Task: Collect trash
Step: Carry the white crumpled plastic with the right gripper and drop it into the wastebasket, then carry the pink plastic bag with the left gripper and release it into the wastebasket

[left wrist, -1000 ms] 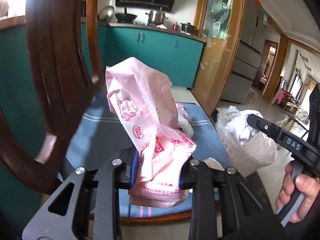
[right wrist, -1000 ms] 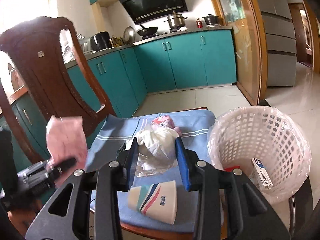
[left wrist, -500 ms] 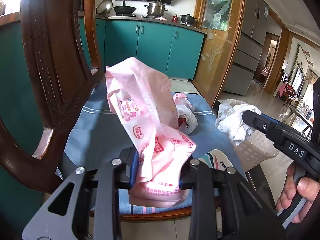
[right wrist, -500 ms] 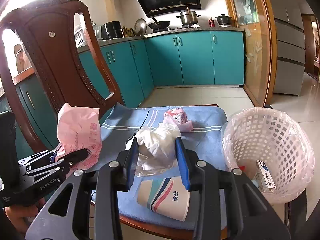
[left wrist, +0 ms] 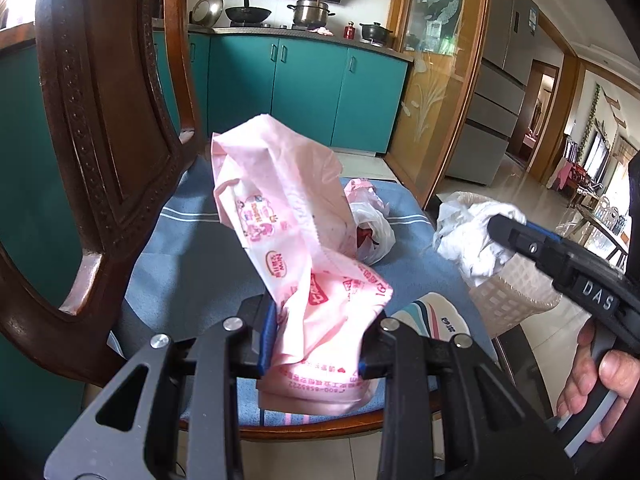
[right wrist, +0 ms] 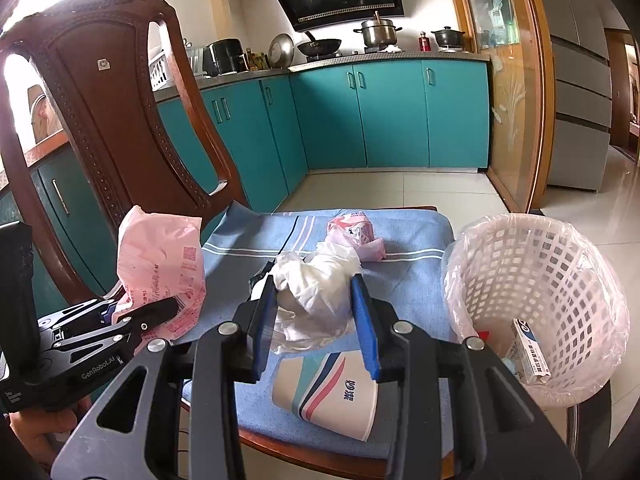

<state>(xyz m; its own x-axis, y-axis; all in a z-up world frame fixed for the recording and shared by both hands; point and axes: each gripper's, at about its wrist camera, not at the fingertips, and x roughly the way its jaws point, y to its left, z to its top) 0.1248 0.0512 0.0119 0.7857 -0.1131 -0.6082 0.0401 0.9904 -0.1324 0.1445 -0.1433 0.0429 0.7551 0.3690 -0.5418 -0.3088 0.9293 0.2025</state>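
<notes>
The left gripper (left wrist: 318, 344) is clamped on a pink printed wrapper (left wrist: 288, 248) that stands up out of its jaws above the chair's blue cushion (left wrist: 180, 264). The right gripper (right wrist: 316, 312) pinches a crumpled white plastic bag (right wrist: 316, 288), also held above the cushion. In the right wrist view, a paper cup (right wrist: 328, 392) lies on its side at 6 o'clock from the bag, a small pink bag (right wrist: 356, 236) at 1 o'clock, and the lined white mesh wastebasket (right wrist: 532, 304) at 3 o'clock, beside the chair, with a small box (right wrist: 528, 352) inside.
</notes>
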